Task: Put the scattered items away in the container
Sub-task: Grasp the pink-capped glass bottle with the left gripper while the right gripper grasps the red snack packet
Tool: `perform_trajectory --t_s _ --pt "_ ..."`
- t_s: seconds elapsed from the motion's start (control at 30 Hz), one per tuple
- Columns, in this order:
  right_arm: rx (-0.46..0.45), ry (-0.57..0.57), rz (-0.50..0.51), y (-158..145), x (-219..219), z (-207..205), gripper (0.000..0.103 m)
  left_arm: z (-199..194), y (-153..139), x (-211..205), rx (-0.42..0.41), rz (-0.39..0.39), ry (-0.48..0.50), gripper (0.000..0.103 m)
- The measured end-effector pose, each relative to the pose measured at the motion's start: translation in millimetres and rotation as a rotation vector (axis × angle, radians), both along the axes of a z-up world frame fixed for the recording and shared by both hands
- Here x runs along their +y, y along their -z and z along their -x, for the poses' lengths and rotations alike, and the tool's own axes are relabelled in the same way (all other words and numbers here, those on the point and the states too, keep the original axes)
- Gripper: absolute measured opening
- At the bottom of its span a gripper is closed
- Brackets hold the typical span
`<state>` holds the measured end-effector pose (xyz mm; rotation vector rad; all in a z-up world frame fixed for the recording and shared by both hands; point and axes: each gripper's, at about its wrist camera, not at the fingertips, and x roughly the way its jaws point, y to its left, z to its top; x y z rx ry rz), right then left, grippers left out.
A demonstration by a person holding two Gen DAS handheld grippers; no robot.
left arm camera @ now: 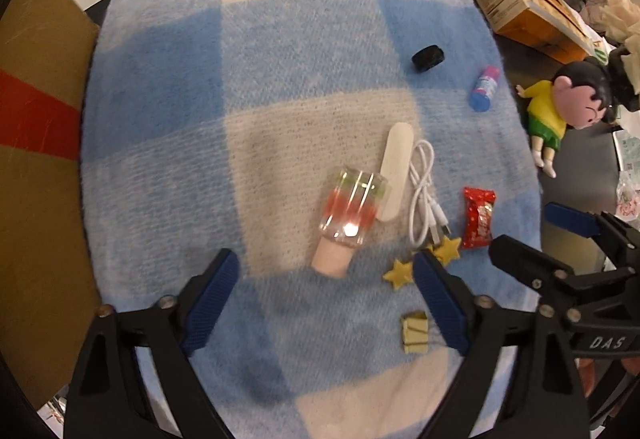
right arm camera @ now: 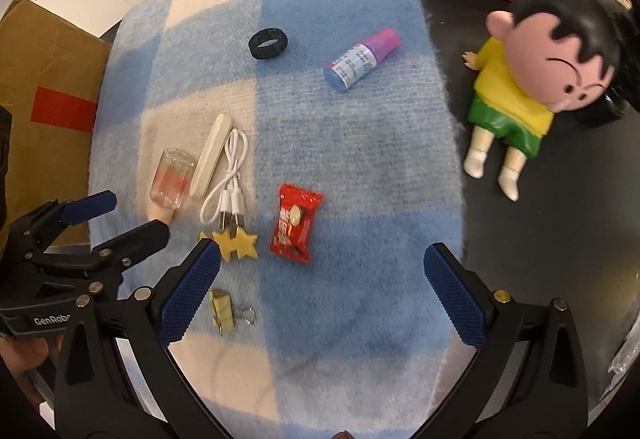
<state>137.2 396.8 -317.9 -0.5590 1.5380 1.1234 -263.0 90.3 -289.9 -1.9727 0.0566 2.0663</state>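
Left wrist shows our left gripper (left arm camera: 326,295) spread, empty, above the clear cork-stoppered glass bottle (left arm camera: 349,209) on the blue-checked blanket (left arm camera: 168,127); right gripper (right arm camera: 322,291) likewise open. We judge grasping comes next.

The blanket (right arm camera: 352,143) is checked in pale blue, deeper blue and cream. On it lie a red candy wrapper (right arm camera: 295,222), yellow stars (right arm camera: 236,242), a white cable (right arm camera: 226,175) and a black ring (right arm camera: 269,43) — beside it, a doll (right arm camera: 520,91) in yellow and green.
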Motion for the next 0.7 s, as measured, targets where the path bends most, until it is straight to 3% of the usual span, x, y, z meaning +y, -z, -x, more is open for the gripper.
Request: perform_trajectory --t_s 0.27,0.33,0.4,0.53,0.7 --pt "0.022 -0.006 0.005 9 9 2 0.081 12 13 11 -0.004 0.004 0.031 0.064" --pt "0.026 -0.002 0.016 12 11 3 0.066 13 14 13 -0.004 0.000 0.035 0.064" --pt "0.028 -0.001 0.028 16 13 4 0.060 13 15 14 0.007 0.001 0.041 0.064" --pt "0.025 0.002 0.032 18 16 7 0.060 10 14 13 0.015 -0.002 0.050 0.062" --pt "0.009 -0.021 0.038 16 19 15 0.060 11 14 2 0.008 -0.020 0.029 0.053"
